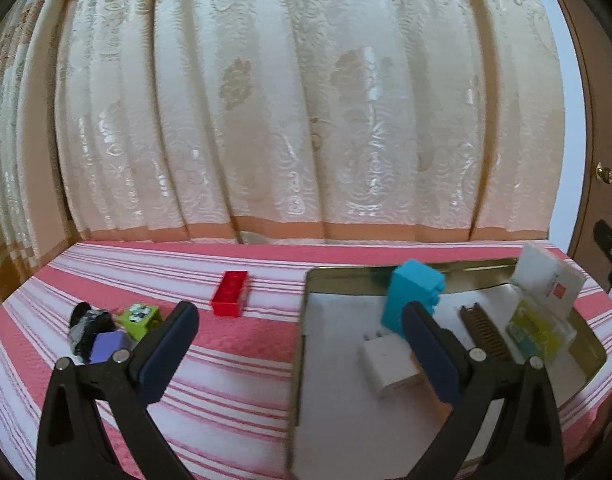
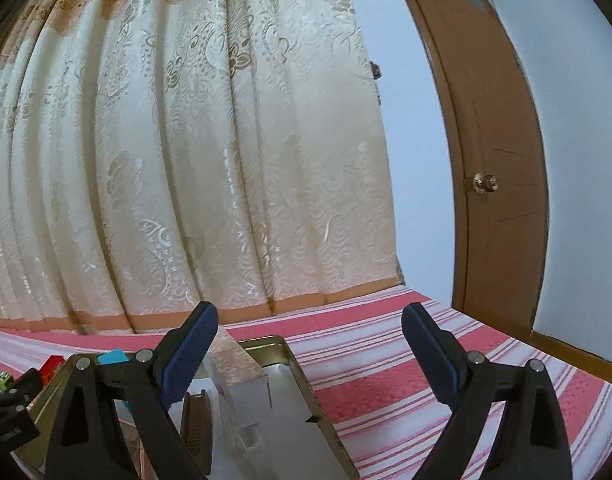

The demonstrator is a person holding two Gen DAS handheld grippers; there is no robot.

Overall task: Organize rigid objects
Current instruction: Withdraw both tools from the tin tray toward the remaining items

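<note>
Both my jaws gape, gripping nothing: left gripper (image 1: 300, 316), right gripper (image 2: 310, 318). Beyond my left pads, a blocky turquoise brick (image 1: 412, 294) tilts inside the shiny metal tray (image 1: 302, 344), near a white plug adapter (image 1: 388, 366) and ridged brown comb (image 1: 484, 332). Left, a studded red brick (image 1: 230, 293) lies on the striped woven cloth (image 1: 234, 360).

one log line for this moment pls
left gripper: open, empty | right gripper: open, empty | tray: blue block, plug, comb | cloth: red block
</note>
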